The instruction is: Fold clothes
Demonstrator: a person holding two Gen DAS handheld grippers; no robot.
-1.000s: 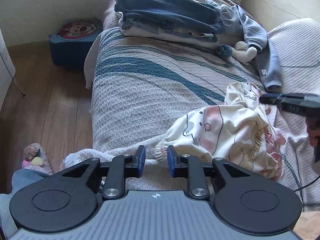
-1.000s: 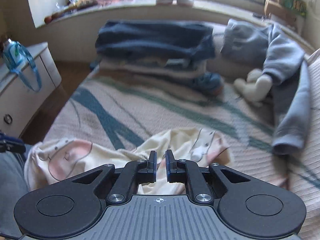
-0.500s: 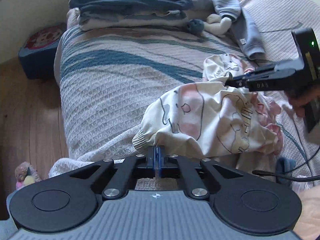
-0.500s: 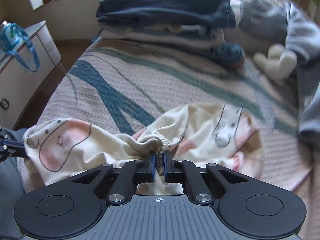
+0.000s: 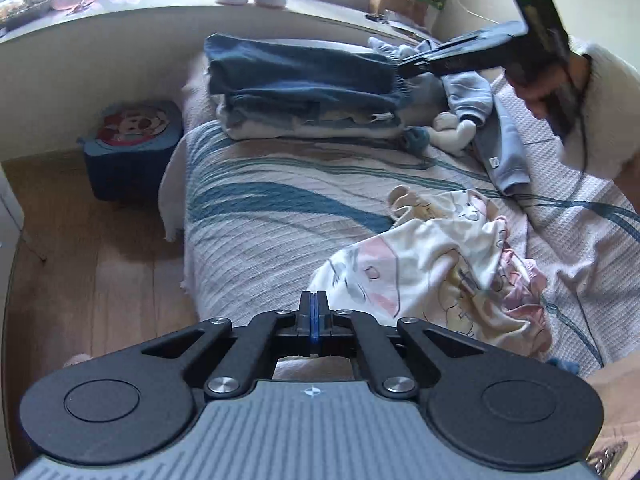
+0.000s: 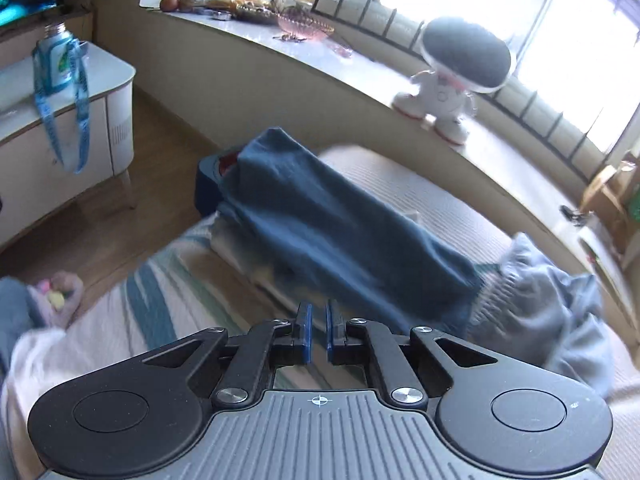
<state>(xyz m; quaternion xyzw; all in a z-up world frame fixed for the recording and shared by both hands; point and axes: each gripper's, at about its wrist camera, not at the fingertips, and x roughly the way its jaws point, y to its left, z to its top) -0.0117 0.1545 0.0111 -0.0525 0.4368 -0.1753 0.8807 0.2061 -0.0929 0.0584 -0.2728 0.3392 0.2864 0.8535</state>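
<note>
The cream cartoon-print garment (image 5: 436, 276) lies crumpled on the striped bedspread (image 5: 260, 216), near the bed's front edge and just right of the left gripper (image 5: 314, 312), not yet spread flat or folded, so by my reading its fold has hardly begun. Farther up the bed a stack of folded clothes (image 5: 308, 92) with a dark blue piece on top looks finished, while a light blue hoodie (image 5: 496, 136) sprawls loose beside a small plush toy (image 5: 452, 132), apparently waiting its turn. The left gripper's blue pads are pressed together with nothing visible between them; the garment's edge is near its tips, but it seems not to be caught. The right gripper (image 6: 316, 332) is held above the folded stack (its view is blurred), its jaws a narrow slit apart and empty, touching no cloth. From the left view it hangs high over the far end of the bed, a hand (image 5: 536, 92) around its handle
</note>
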